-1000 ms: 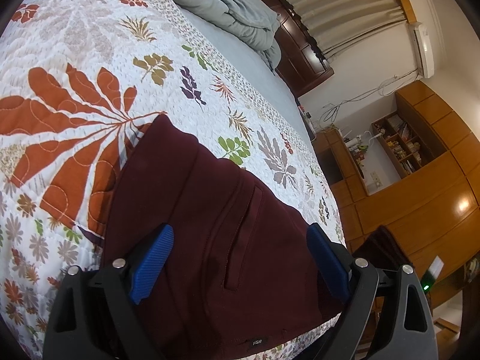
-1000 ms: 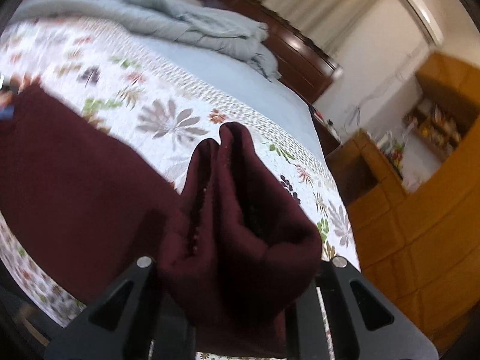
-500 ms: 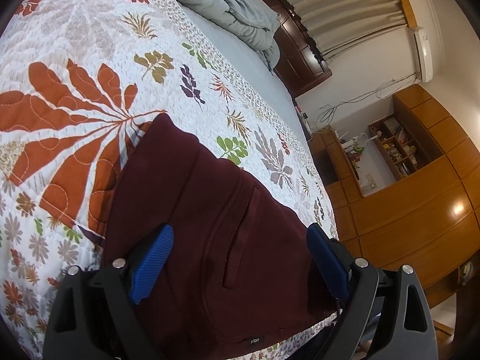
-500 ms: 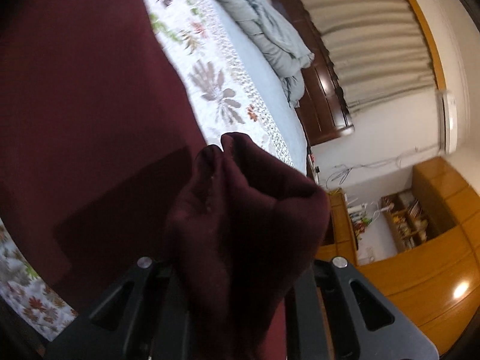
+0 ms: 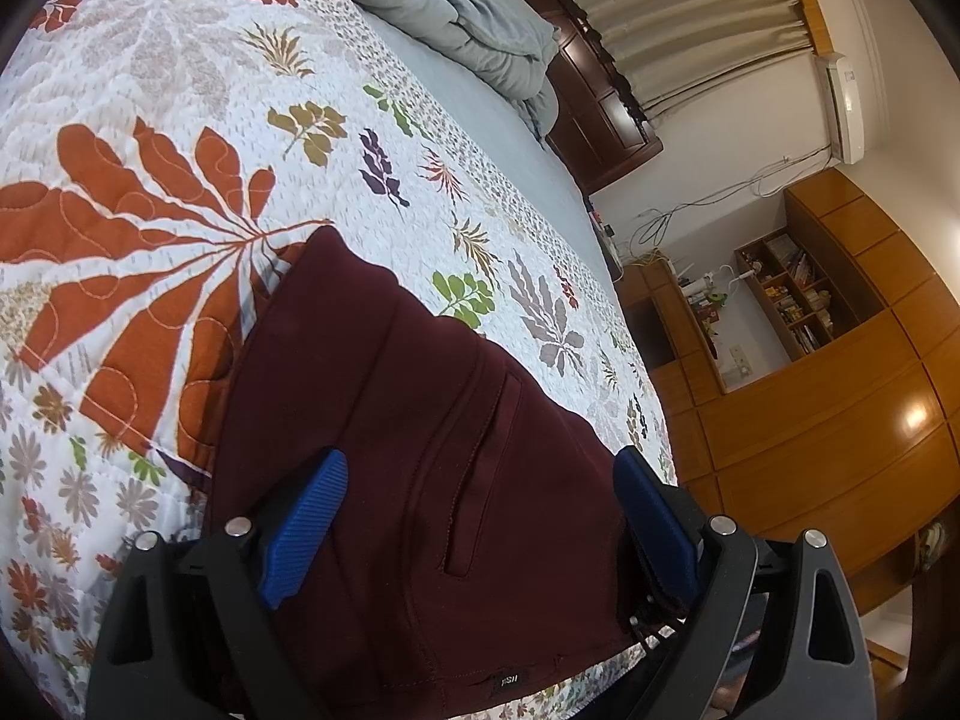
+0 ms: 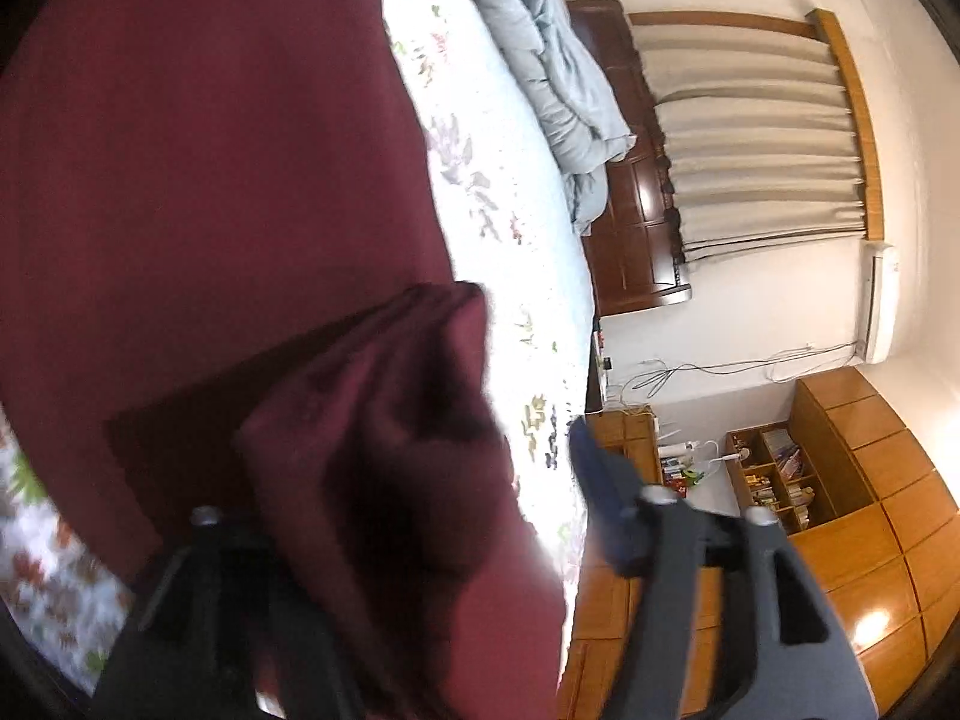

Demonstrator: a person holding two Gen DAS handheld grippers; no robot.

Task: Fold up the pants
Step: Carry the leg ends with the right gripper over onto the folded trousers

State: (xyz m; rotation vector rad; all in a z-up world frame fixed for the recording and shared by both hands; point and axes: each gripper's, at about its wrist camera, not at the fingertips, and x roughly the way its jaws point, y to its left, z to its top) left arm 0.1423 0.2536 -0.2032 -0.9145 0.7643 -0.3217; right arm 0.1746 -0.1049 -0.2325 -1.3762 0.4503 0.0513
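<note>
Maroon pants (image 5: 420,450) lie on the quilt (image 5: 180,192) at the near edge of the bed, waistband side toward me, with the welt pocket (image 5: 480,468) running away from my left gripper (image 5: 480,510) along the cloth's long axis. My left fingers (image 5: 306,516) stand wide, one blue pad on either side of the garment's width; the pads do not look to press on it, though the right-hand pad sits close against the cloth's edge.

My right gripper (image 6: 420,528) has its jaws opening, and a bunched, doubled end of the pants (image 6: 372,450) sits between them, slumping onto the flat maroon layer below. One blue finger (image 6: 594,480) stands clear of the bundle on its right; the other is hidden behind the cloth, so whether that pad touches it I cannot tell. The right view is blurred.

By my reading, the fold is being laid: the carried end is coming to rest on top of the flat part, and the right hand is the nearer one to it. The bundle lies directly ahead of and between my right fingers, its crease running away from me toward the bed's far side. What comes next probably depends on backing the right fingers straight out along that line without dragging the top layer off square.

A grey blanket (image 5: 456,18) is heaped near the dark headboard (image 6: 630,192).
</note>
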